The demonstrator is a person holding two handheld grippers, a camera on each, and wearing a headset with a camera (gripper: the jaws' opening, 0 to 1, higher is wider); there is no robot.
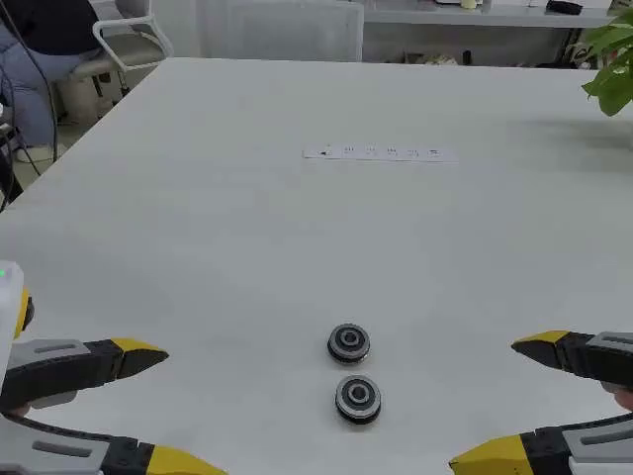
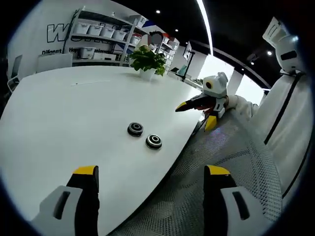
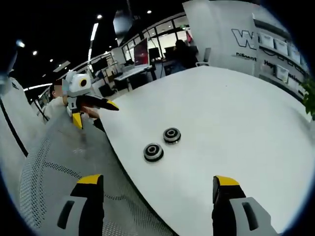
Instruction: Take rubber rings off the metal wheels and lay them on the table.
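Two small metal wheels with dark rubber rings lie flat on the white table [image 1: 247, 228], close to its near edge. The farther wheel [image 1: 348, 342] [image 2: 135, 129] [image 3: 172, 135] sits just behind the nearer wheel [image 1: 357, 398] [image 2: 154, 141] [image 3: 153, 152]. My left gripper [image 1: 176, 410] [image 2: 151, 172] is open at the bottom left, well apart from the wheels, with nothing between its yellow-tipped jaws. Off to the wheels' right, my right gripper [image 1: 487, 403] [image 3: 157, 179] is open and holds nothing. Each gripper view catches the other gripper: the right gripper [image 2: 197, 104] and the left gripper [image 3: 93, 104].
A white power strip [image 1: 381, 152] lies flat at the table's middle, farther back. A leafy plant [image 1: 608, 61] [image 2: 147, 60] stands at the far right corner. A white office chair [image 1: 127, 32] is beyond the far left corner. The table edge runs just below the wheels.
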